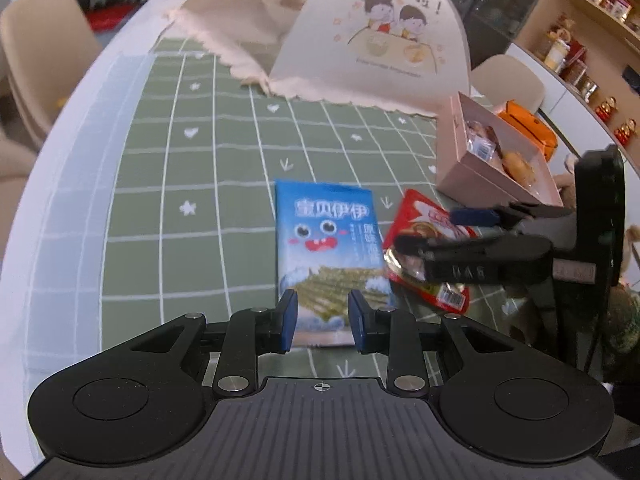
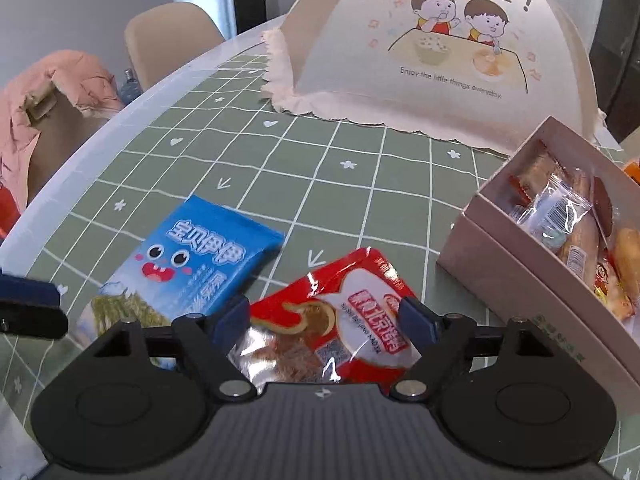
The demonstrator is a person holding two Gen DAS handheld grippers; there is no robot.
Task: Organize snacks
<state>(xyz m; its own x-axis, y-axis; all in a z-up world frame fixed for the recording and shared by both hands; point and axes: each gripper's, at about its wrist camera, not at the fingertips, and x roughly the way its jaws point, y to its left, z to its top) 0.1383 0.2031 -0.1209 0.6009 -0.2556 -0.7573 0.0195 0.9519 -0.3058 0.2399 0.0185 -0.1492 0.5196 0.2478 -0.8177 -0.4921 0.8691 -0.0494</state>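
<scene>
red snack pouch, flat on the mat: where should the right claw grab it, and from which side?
Probably the near short end of the red pouch, coming down from above and the near side. It lies flat on the checked mat, so only an edge can be pinched. The right claw already straddles it, open; the blue packet crowds its left.

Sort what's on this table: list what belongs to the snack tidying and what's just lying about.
Job: blue seaweed packet, red snack packet, pink snack box.

Lying about: food cover, orange box, pink jacket, chairs.
</scene>
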